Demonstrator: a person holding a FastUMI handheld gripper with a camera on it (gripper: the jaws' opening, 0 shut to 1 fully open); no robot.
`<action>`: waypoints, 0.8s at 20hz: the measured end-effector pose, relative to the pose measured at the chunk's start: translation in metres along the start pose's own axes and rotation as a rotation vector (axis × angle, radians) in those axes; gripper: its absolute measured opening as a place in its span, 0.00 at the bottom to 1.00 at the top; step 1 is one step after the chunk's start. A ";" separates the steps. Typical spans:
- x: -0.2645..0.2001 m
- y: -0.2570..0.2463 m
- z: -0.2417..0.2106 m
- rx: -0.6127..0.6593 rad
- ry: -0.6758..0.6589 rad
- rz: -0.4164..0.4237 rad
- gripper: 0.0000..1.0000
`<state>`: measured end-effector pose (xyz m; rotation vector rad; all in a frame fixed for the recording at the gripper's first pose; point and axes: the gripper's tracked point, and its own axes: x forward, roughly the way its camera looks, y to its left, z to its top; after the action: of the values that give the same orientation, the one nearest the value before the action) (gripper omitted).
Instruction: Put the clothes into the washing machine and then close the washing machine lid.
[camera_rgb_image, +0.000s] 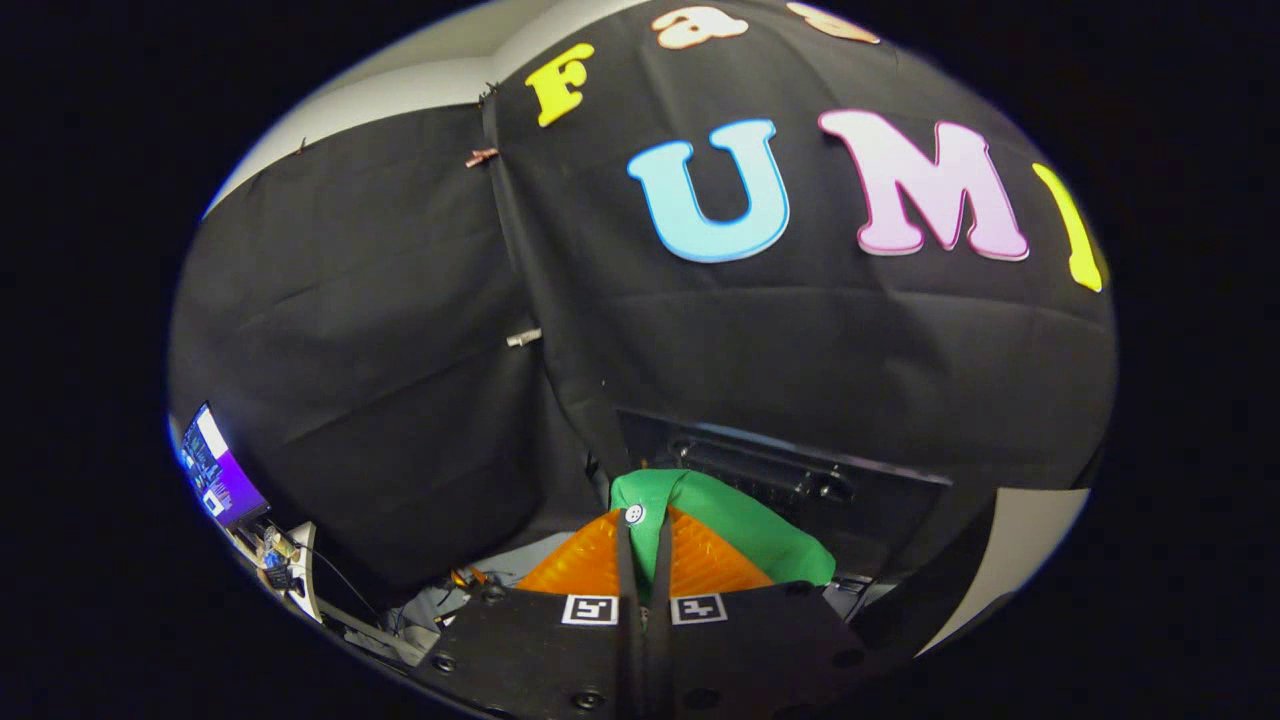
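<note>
In the gripper view, the claw was seen closed on a green garment, pinched between both fingers. The garment was draped off to the right of the fingertips. A dark appliance opening, judged the washing machine, lay just beyond.

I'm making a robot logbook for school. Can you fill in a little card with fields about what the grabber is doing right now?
gripper: jaws closed together, pinching the cloth
held item: green garment, with a white button at the jaw tips
garment position: hanging off the jaws, lifted up
beyond it: dark washing machine, under the black cloth wall
off to the side: lit monitor
</note>
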<state>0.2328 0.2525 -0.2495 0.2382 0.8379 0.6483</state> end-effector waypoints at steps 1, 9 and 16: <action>0.009 -0.004 -0.011 0.005 0.032 0.002 0.05; 0.049 -0.041 -0.097 0.059 0.280 -0.075 0.07; 0.053 -0.046 -0.116 0.063 0.345 -0.086 0.91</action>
<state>0.1919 0.2432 -0.3779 0.1480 1.1950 0.5911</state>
